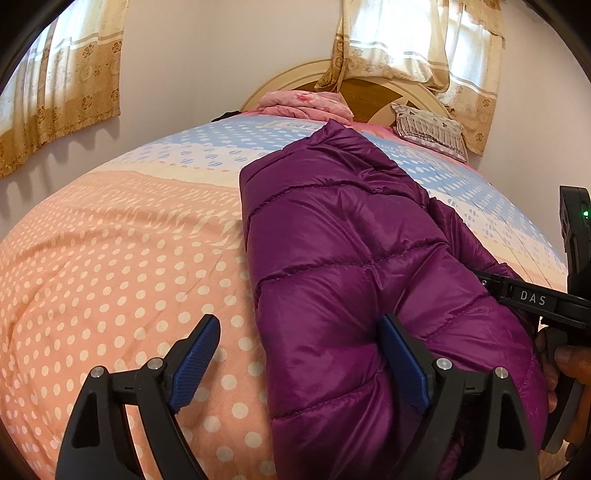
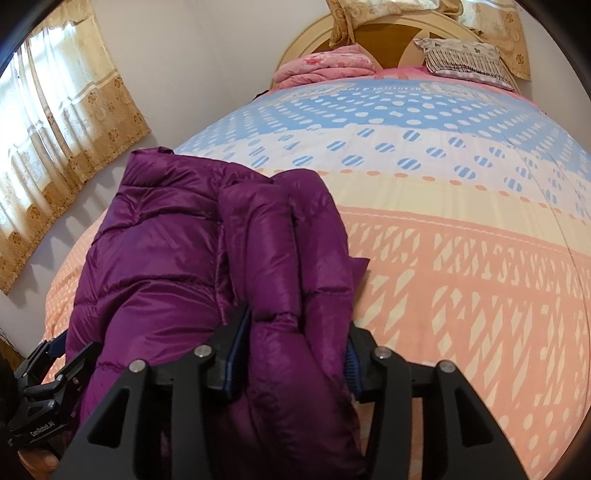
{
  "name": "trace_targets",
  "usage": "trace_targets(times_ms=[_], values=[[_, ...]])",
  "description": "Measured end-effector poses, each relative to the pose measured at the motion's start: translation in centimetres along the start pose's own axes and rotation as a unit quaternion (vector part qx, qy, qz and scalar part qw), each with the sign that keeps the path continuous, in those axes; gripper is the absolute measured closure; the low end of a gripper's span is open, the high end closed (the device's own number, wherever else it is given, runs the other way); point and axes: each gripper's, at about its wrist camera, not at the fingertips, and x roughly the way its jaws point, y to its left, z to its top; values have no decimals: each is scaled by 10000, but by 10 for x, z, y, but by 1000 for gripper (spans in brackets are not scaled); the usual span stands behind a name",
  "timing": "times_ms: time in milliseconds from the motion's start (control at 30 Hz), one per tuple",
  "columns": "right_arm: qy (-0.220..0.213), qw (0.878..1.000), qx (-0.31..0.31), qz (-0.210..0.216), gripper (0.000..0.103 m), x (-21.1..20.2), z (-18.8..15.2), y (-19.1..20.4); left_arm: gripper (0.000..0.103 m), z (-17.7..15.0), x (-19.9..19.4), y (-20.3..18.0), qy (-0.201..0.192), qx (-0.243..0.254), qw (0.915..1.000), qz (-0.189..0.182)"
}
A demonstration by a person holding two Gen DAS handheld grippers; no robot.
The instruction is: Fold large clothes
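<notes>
Curtained windows (image 1: 62,85) flank a pale wall behind the bed (image 1: 110,277), whose polka-dot cover runs from peach near me to blue toward the headboard (image 2: 391,33). Up there I see a folded pink blanket (image 1: 306,105) and a fringed pillow (image 1: 430,131).

Lengthwise on the bed lies the purple puffer jacket (image 1: 351,258), doubled over itself, its near end reaching right up to my two tools.

My left gripper (image 1: 299,365) has its jaws spread wide. One blue pad (image 1: 195,363) hangs over bare peach cover just beside the jacket's edge, and the other presses against the top of the padded fabric; nothing is pinched between them.

My right gripper (image 2: 291,365) is clamped onto a thick bunched fold of the jacket, which bulges up between the jaws and spills toward the camera. From the left wrist view it sits at the far right edge, against the jacket's side.
</notes>
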Motion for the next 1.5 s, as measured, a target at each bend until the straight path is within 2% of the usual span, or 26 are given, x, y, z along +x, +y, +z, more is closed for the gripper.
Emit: trace_targets(times_ms=[133,200,300,400,567,700,833,1067,1500], values=[[32,10000,-2,-39,51,0,1,-1,14,1,0,1,43,-51,10000,18],[26,9999,-26,-113,47,-5,3,-1,14,5,-6,-1,64,25,9998,168],[-113,9998,-10,-164,44,-24,6,0,14,13,-28,-2,-123,110,9993,333],[-415,9987,0,-308,34,-61,7,5,14,23,-66,-2,-460,123,9985,287],[-808,9954,-150,-502,31,-134,-7,29,14,34,-140,-3,-1009,141,9942,350],[-1202,9894,-396,-711,24,-189,-27,53,14,30,-188,-5,-1345,205,9901,352],[-1578,9823,-581,-820,19,-229,-43,71,14,27,-217,-9,-1548,275,9873,222],[-1843,9764,-712,-876,19,-254,-42,80,14,26,-228,-13,-1630,269,9861,169],[-1869,9762,-773,-779,18,-261,-52,85,14,23,-229,-3,-1693,170,9852,223]])
